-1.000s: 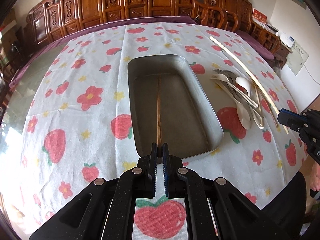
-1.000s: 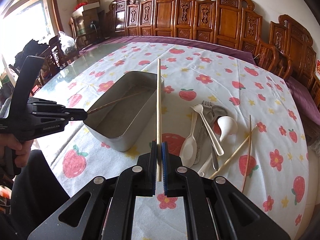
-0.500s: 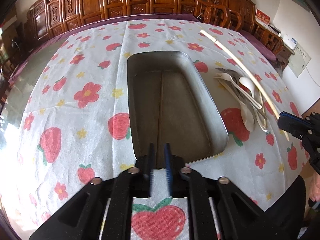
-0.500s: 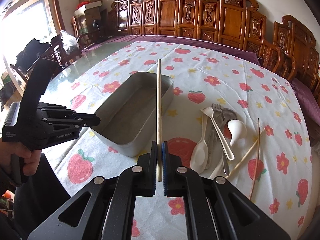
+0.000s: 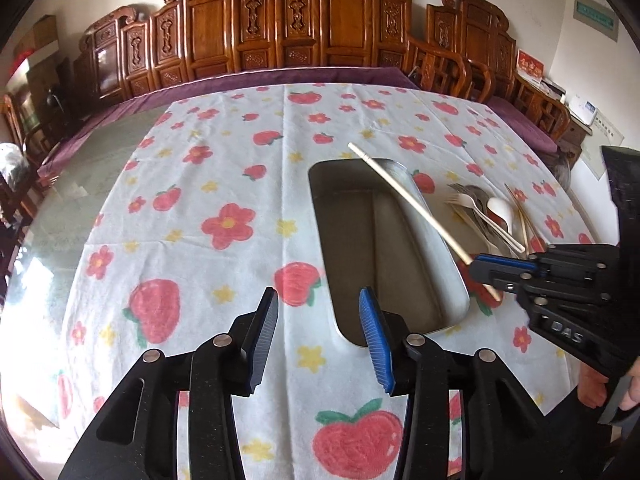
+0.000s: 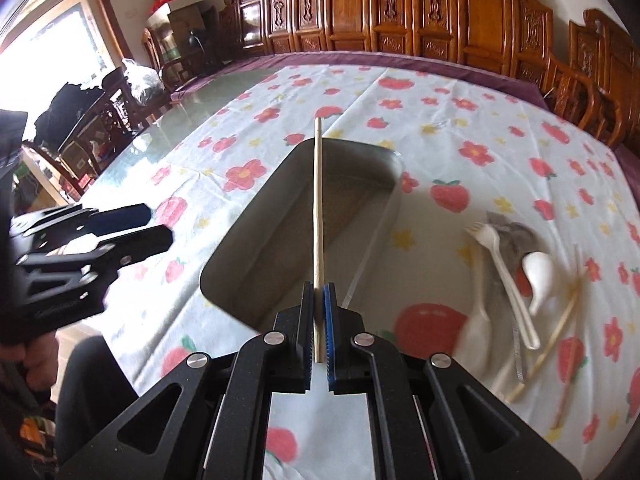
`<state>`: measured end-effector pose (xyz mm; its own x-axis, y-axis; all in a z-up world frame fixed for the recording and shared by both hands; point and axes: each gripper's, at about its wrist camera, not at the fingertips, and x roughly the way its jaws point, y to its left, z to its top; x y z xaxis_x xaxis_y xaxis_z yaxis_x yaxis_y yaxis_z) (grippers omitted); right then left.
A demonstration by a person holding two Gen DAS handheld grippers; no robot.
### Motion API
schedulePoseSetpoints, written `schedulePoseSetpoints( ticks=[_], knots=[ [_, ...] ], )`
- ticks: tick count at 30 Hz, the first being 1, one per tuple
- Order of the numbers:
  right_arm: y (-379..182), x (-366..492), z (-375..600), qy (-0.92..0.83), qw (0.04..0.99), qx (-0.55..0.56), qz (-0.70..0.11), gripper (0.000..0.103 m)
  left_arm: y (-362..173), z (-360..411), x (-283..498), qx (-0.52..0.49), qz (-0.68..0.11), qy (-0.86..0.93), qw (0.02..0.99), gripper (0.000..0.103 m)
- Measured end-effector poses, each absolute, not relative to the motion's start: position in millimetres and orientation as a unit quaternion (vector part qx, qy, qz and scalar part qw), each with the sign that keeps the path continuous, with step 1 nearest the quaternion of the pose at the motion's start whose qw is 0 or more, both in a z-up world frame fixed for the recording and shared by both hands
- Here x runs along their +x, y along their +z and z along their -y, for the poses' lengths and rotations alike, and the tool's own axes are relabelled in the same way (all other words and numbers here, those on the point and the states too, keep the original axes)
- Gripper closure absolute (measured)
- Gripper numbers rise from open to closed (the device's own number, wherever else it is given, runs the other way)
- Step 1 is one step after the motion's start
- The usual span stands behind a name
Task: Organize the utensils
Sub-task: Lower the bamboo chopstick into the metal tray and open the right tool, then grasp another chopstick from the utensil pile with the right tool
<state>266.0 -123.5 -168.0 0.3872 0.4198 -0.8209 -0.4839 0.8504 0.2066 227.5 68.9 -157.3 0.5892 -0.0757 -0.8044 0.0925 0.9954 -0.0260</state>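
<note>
A metal tray (image 5: 454,268) lies lengthwise on the strawberry cloth, with a thin brown chopstick (image 5: 374,240) on its floor. My left gripper (image 5: 318,296) hovers by the tray's near left corner. Its jaws are opening and nothing is between them. My right gripper (image 6: 319,292) is shut on a pale chopstick (image 6: 318,200) that points out over the tray (image 6: 378,232). From the left wrist view the right gripper (image 5: 494,270) and its chopstick (image 5: 408,200) cross the tray's right rim. The left gripper (image 6: 158,226) shows at the left of the right wrist view.
To the right of the tray is a pile of utensils (image 5: 480,208): a white fork (image 6: 504,276), a white spoon (image 6: 538,276), metal cutlery and loose chopsticks (image 6: 560,320). Carved wooden chairs (image 5: 336,32) line the far edge. Bare glass tabletop (image 5: 56,224) lies to the left.
My left gripper let go of the brown chopstick, which now lies in the tray, then opened and drew back. My right gripper carried the pale chopstick leftward over the tray.
</note>
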Motion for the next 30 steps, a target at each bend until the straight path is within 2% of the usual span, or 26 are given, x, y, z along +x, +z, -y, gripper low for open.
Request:
schedulePoseSetpoints(
  ticks=[12, 23, 30],
  knots=[
    [-206.3, 292.1, 91.6, 0.252, 0.796, -0.036, -0.549, 0.097, -152.2, -88.3, 220.9, -0.003, -0.440, -0.039, 0.897, 0.062],
    [-185.1, 283.6, 113.7, 0.276, 0.814, -0.012, -0.510, 0.096, -150.0, -74.4, 216.0, 0.002, -0.439, -0.048, 0.897, 0.062],
    [-159.9, 253.3, 201.7, 0.240, 0.849, -0.005, -0.470, 0.096, -140.3, -43.6, 206.8, 0.003, -0.427, -0.073, 0.901, 0.062]
  ],
)
